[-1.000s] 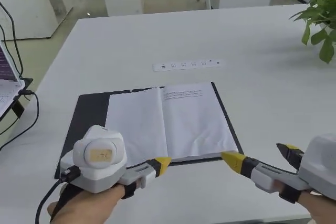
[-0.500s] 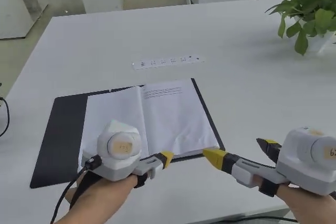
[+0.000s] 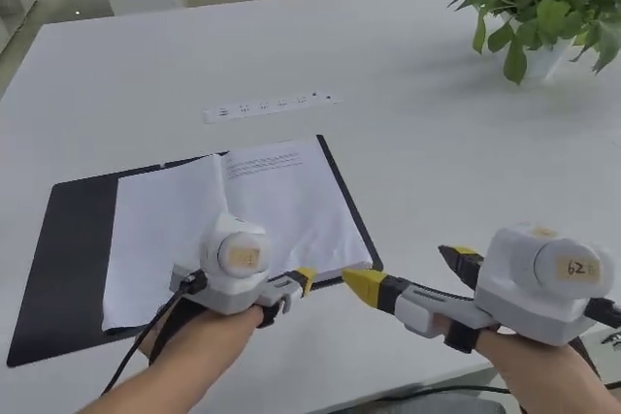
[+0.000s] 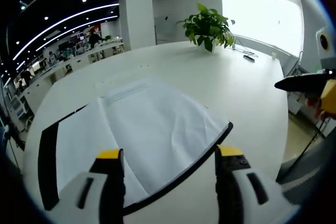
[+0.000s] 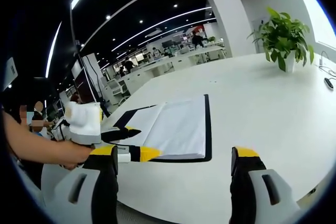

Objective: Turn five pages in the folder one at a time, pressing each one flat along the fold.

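Head view: an open folder (image 3: 281, 201) is seen lying flat on the white tabletop (image 3: 437, 133), its fold running away from the person and its white pages spread over a black cover. The left tongs (image 3: 296, 283) are held wide at the right-hand page's near edge. The right tongs (image 3: 409, 269), likewise wide and empty, are poised just off its near corner, seemingly better placed to lift it.

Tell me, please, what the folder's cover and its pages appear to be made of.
The folder cover looks like matte black plastic or coated board: thin, dark, lying flat. The pages look like matte white paper: thin sheets bowing slightly at the fold, with faint printed lines.
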Motion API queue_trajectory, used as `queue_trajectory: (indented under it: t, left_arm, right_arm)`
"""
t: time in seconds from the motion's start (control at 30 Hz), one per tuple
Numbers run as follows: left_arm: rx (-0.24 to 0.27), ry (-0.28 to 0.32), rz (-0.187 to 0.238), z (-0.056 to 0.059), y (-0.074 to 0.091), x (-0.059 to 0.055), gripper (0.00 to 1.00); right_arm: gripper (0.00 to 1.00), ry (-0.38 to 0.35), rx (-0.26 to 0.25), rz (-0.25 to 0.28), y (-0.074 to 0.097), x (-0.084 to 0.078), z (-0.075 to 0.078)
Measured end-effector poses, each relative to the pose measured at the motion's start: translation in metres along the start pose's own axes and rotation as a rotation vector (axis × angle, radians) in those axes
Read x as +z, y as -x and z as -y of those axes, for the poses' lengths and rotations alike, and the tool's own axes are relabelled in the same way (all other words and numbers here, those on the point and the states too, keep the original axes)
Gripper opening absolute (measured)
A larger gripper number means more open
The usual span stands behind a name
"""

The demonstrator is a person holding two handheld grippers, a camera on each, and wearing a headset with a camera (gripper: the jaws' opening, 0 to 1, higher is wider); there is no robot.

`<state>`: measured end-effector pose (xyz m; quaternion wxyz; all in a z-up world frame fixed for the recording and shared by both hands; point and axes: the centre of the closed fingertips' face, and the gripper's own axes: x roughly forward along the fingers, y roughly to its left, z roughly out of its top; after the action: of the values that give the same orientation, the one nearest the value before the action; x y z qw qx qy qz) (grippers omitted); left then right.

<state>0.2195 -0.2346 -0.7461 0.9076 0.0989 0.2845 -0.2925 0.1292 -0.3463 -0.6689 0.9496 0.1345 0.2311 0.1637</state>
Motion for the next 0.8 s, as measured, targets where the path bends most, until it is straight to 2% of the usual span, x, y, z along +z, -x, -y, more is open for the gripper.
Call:
queue_trajectory:
  t: [0.3,0.43,0.5,0.57,0.67,0.73,0.8]
  left_arm:
    - [0.030,0.081,0.002,-0.004,-0.029,0.005,0.65]
    - [0.041,0.100,-0.004,-0.003,-0.037,0.004,0.64]
    - [0.044,0.089,-0.004,-0.001,-0.040,0.004,0.61]
    - [0.060,0.053,-0.002,-0.001,-0.043,0.004,0.58]
    - [0.069,0.039,-0.022,-0.001,-0.047,-0.002,0.49]
    - [0.083,0.026,-0.038,-0.003,-0.049,-0.008,0.49]
    - [0.085,0.016,-0.032,-0.003,-0.049,-0.006,0.48]
  right_arm:
    - [0.87,-0.007,0.001,-0.006,-0.001,-0.002,0.001]
    - [0.87,-0.008,0.002,-0.007,-0.002,-0.002,0.002]
    - [0.87,-0.015,0.000,-0.008,-0.002,-0.003,0.004]
    - [0.87,-0.014,-0.001,-0.013,-0.002,-0.005,0.005]
    - [0.86,-0.020,0.001,-0.016,-0.003,-0.006,0.005]
    - [0.86,-0.023,0.002,-0.019,-0.003,-0.007,0.005]
    - [0.86,-0.024,0.003,-0.024,-0.003,-0.009,0.005]
